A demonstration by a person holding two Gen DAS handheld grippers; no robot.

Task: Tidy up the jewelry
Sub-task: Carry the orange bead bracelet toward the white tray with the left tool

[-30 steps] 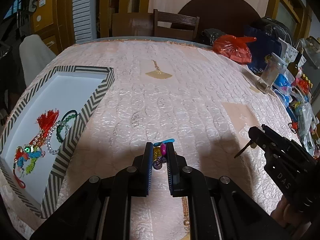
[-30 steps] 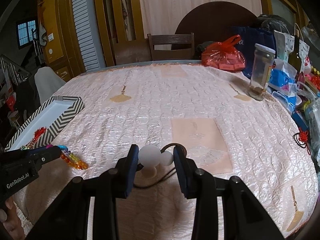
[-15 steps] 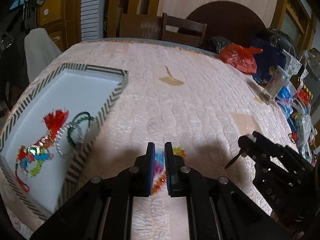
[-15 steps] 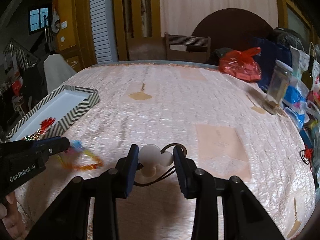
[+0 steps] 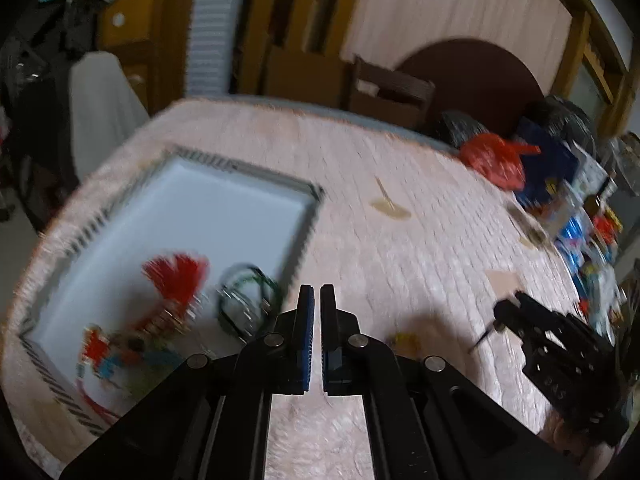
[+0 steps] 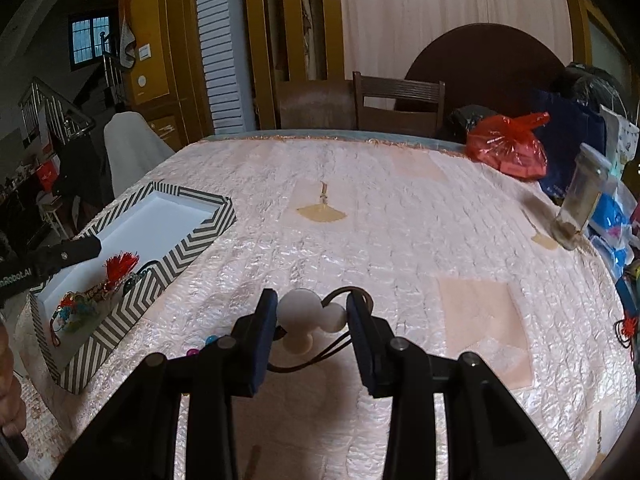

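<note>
The tray (image 6: 188, 236) at left holds tasselled pieces and bangles (image 5: 244, 300). The left gripper (image 5: 316, 300) stands at its near rim, jaws closing to a slit; whether the bead bracelet (image 5: 406, 340) beneath is pinched cannot be told. The right gripper (image 6: 312, 312) grasps the white bead pendant (image 6: 306, 314) above the table (image 6: 400, 220). Step judged: carrying toward the tray; next, lower and release inside.
</note>
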